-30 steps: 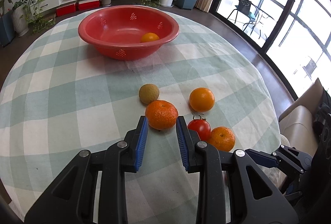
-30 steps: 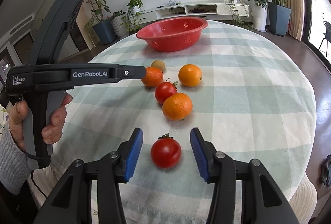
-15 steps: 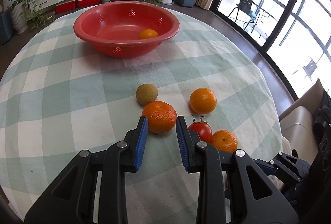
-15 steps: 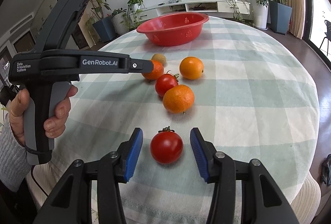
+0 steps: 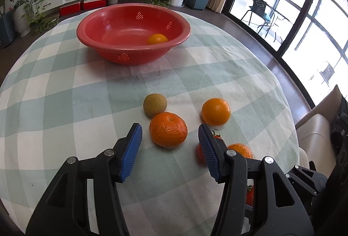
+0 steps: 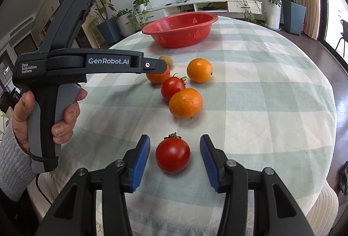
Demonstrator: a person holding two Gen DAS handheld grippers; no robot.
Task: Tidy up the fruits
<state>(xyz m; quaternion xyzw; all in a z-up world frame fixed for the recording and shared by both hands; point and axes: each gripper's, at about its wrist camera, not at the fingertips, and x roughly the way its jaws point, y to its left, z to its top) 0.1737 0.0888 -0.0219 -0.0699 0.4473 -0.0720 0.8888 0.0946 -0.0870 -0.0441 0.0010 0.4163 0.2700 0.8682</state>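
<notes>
Where checks run, dimpled round mandarin (image 5: 168, 129)

Left hand-held gripper (image 5: 169, 143) angled down toward the bench, jaws opening, blue pads apart with nothing pressed between them. Gripped at its grey handle by the left hand (image 6: 43, 114), fingers curled round the front, grey knit sleeve (image 6: 13, 168) at the wrist. Right hand-held gripper (image 6: 175, 159) likewise tilted downward, jaws parted and clear of contact on both sides.
</notes>
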